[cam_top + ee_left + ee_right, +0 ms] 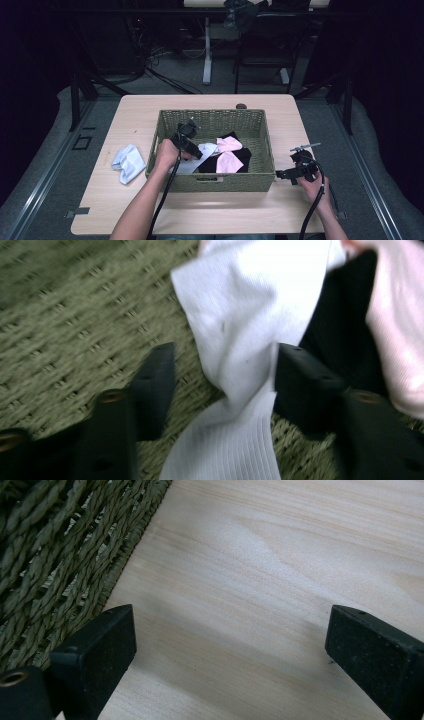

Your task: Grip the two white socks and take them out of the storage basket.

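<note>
Wooden table point(200, 210) in place, green woven basket point(165, 127) set at its centre. Inside the basket: white sock point(240, 330), black cloth point(245, 156) and two pink pieces point(229, 144) heaped toward the right half.

Left gripper point(192, 150) lowered into the basket from the near left side, left hand point(167, 152) on its grip. Jaws apart, standing either side of the white sock; sock passes between them, ribbed cuff toward the camera in the left gripper view. Right jaw touching or just beside the sock edge; left jaw clear of it, over bare basket floor. No grip closed on the fabric. Black cloth and a pink piece point(400, 330) just beyond the right jaw.

Light blue cloth point(128, 162) lying crumpled on the table, left of the basket, apart from it.

Right gripper point(230, 645) held low over the table just right of the basket's near right corner, right hand point(312, 182) behind it. Jaws spread wide, nothing between them, bare wood beneath. Basket wall point(60, 555) beside the left jaw in the right gripper view.
</note>
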`<state>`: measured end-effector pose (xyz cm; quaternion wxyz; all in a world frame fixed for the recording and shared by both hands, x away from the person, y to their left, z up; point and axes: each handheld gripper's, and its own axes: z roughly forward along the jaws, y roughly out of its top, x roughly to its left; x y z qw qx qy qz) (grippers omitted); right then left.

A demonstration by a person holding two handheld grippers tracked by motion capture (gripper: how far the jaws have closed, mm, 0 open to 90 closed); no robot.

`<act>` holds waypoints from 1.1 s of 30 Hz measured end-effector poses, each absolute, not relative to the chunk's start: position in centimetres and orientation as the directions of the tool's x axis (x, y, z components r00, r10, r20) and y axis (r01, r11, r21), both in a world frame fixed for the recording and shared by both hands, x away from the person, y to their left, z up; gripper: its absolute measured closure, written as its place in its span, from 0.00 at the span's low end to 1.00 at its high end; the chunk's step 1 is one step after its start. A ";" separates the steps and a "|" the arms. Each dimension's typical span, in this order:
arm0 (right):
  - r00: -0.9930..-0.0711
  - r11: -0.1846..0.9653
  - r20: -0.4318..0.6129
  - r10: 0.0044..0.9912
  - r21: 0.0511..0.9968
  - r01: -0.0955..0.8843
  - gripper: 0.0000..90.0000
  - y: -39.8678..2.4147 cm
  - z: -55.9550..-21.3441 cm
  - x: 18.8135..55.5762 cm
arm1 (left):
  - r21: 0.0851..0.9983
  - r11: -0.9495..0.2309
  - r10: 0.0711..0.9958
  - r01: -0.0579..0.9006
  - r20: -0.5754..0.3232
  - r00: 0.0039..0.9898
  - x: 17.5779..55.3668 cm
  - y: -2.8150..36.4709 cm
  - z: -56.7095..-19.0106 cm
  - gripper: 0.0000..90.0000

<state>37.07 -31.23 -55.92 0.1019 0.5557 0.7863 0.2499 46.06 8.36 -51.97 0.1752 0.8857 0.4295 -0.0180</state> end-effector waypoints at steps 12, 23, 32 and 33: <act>-0.355 0.248 0.125 0.927 0.506 0.826 0.06 -31.3 -55.9 37.0 | 0.378 -0.577 0.733 0.724 -0.151 0.663 44.9 8.7 -48.9 0.94; -0.355 0.251 0.116 0.928 0.510 0.823 0.06 -31.2 -55.9 37.0 | 0.504 -0.532 0.743 0.681 -0.108 0.661 44.2 10.4 -43.7 0.95; -0.354 0.249 0.118 0.928 0.509 0.824 0.06 -31.2 -55.9 37.0 | 0.545 -0.508 0.752 0.667 -0.097 0.652 43.7 11.4 -40.7 0.95; -0.353 0.249 0.118 0.928 0.509 0.824 0.06 -31.2 -55.9 37.0 | 0.546 -0.509 0.752 0.666 -0.094 0.652 43.6 11.5 -40.4 0.95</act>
